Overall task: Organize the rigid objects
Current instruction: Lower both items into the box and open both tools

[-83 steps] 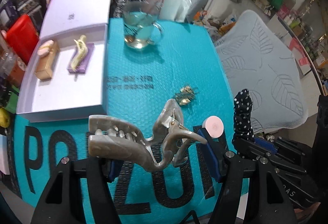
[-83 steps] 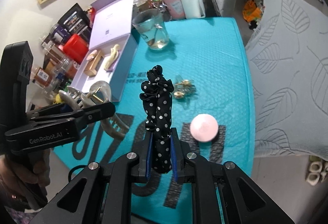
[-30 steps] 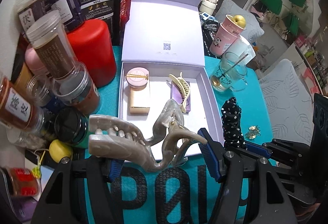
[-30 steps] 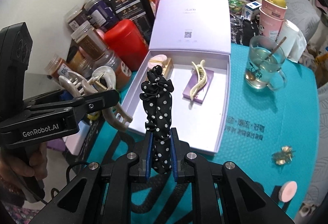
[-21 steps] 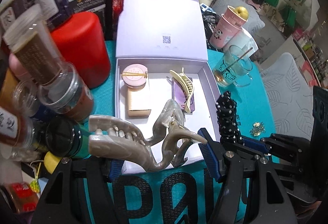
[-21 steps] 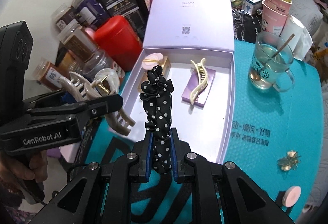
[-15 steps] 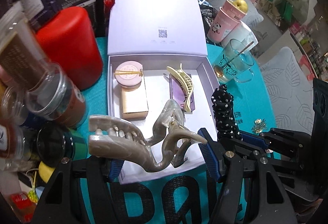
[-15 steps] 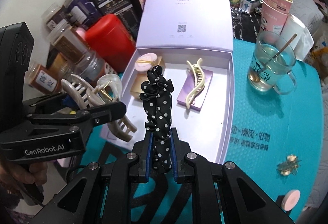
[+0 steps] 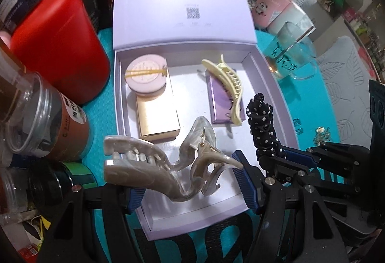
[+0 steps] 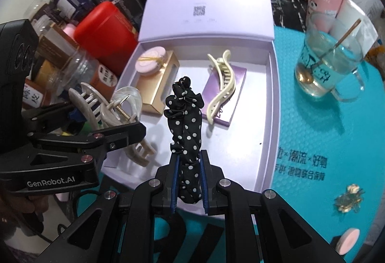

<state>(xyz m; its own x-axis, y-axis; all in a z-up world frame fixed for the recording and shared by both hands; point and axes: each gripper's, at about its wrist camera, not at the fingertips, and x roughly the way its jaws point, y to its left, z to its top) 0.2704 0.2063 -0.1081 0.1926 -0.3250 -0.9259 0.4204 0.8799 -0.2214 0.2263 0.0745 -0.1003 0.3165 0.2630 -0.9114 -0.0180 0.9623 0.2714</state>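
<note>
Both over the lavender box's (image 10: 270, 118) near edge: left tool (image 9: 190, 187) clamped on grey claw clip (image 9: 156, 166), long axis crosswise; right tool (image 10: 189, 182) pinching polka-dot scrunchie (image 10: 186, 128), bare floor below.

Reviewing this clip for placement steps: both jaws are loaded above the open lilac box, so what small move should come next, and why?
Probably lower the left gripper a little and release the grey claw clip onto the bare floor of the lilac box below it; the right gripper with the polka-dot scrunchie can follow beside it.
</note>
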